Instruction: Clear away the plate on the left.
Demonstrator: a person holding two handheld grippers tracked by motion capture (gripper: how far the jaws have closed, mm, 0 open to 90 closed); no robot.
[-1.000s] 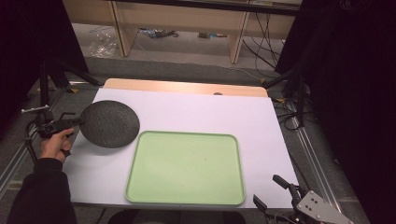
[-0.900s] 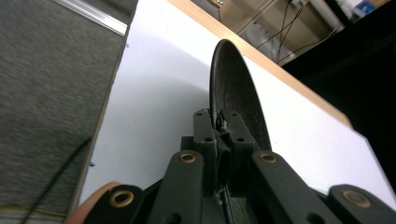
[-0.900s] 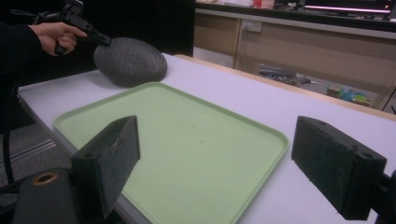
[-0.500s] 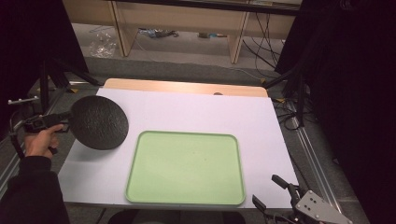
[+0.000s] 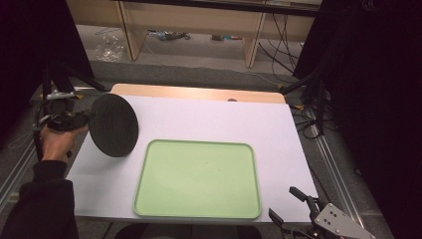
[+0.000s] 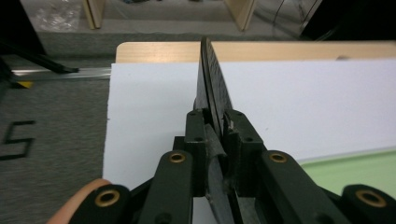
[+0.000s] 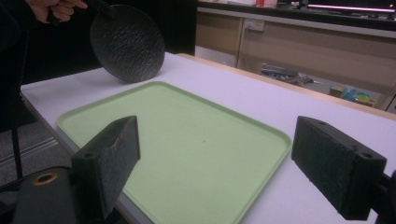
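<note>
- The right gripper sits at the table's near right corner, its jaws spread wide with nothing between them; in the right gripper view the two black pads frame the near edge of the tray.
- The green tray lies flat on the white table cover, towards the near edge, and is bare inside its raised rim.
- To the tray's left, the person's left hand holds the left gripper off the table's left edge. Its jaws are clamped on the rim of a dark round plate.
- The plate is tilted up almost on edge, above the cover just beyond the tray's far left corner; the left gripper view shows it edge-on between the jaws.
- Past the tray, the white cover runs bare to a strip of wooden table edge at the far side.
- Beyond that, the floor, wooden shelf legs and loose cables.
</note>
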